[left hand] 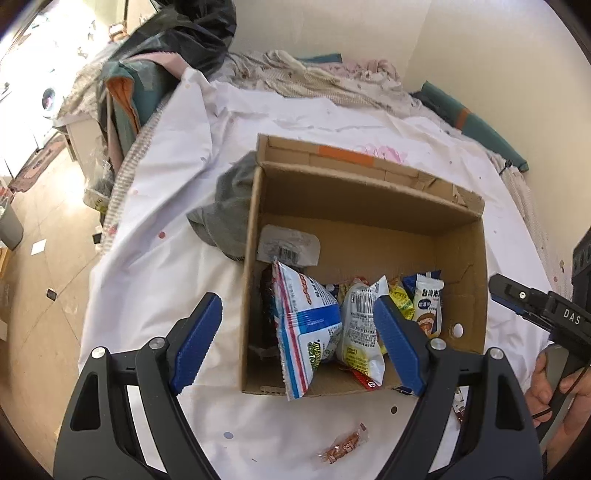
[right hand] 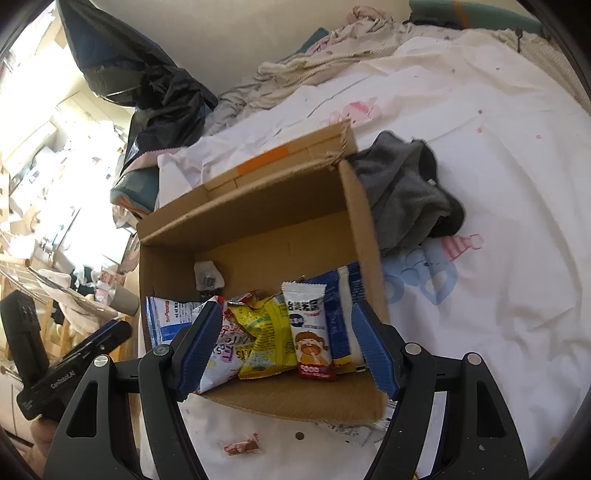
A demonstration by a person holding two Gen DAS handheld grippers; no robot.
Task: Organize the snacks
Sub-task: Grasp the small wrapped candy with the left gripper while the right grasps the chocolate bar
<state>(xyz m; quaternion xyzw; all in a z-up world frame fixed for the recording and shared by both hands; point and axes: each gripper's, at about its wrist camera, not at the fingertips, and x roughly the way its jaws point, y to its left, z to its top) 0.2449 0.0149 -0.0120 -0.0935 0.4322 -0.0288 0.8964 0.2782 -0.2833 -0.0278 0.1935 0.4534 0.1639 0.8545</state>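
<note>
An open cardboard box [left hand: 369, 192] [right hand: 258, 229] stands on a white bedsheet and holds several snack packets. Among them are a blue-and-white bag [left hand: 306, 325] [right hand: 166, 317], a yellow packet [left hand: 400, 299] [right hand: 264, 339] and a white packet with a cartoon face [left hand: 428, 306] [right hand: 308, 332]. My left gripper [left hand: 297, 300] hangs open above the box's near left corner, with nothing between its pads. Over the near side of the box, my right gripper [right hand: 287, 306] is open and empty too. A small clear packet of brown snacks [left hand: 343, 446] [right hand: 242, 446] lies loose on the sheet in front of the box.
A grey cloth [left hand: 229, 214] [right hand: 406, 199] is bunched against one side wall of the box. A black plastic bag [left hand: 184, 33] and rumpled bedding lie at the far end of the bed. Another wrapper [right hand: 347, 430] pokes out under the box's front edge. The bed edge drops to the floor [left hand: 44, 258].
</note>
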